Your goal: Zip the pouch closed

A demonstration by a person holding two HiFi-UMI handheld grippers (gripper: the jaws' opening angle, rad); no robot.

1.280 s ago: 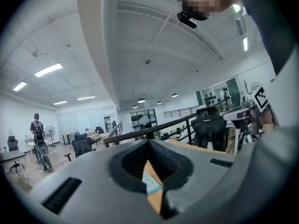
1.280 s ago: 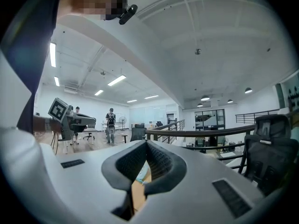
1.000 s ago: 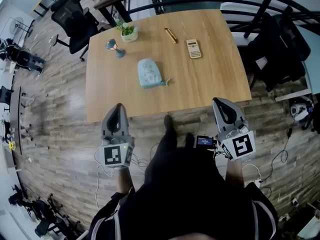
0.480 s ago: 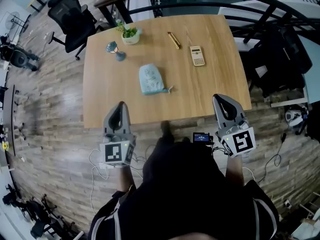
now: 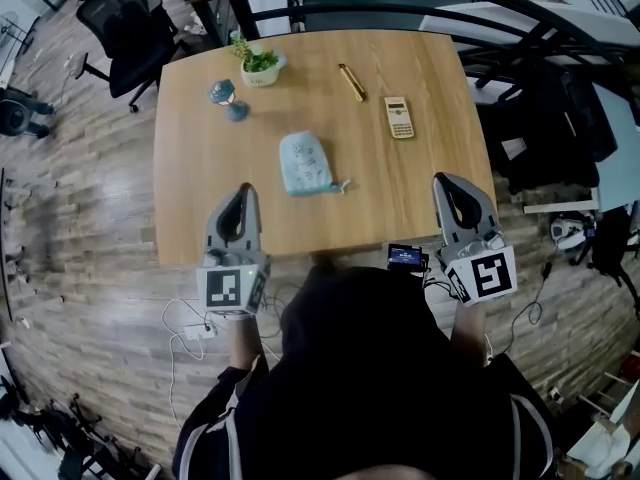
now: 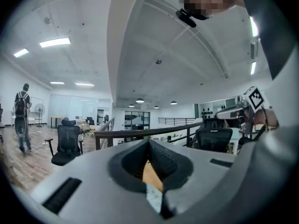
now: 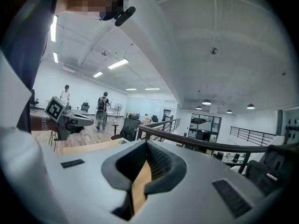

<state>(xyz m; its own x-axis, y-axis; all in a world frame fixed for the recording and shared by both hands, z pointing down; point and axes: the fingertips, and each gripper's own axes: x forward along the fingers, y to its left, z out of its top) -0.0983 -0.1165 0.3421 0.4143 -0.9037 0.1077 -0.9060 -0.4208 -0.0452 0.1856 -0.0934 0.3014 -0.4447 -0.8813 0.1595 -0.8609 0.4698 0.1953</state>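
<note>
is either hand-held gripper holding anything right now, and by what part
Nothing is held. The left hand-held gripper and the right hand-held gripper are both shut and empty, and the pouch lies apart from both on the table.

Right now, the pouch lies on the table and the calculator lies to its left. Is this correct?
Not quite. The head view shows the calculator to the right of the pouch, not to its left. The pouch does lie on the table.
</note>
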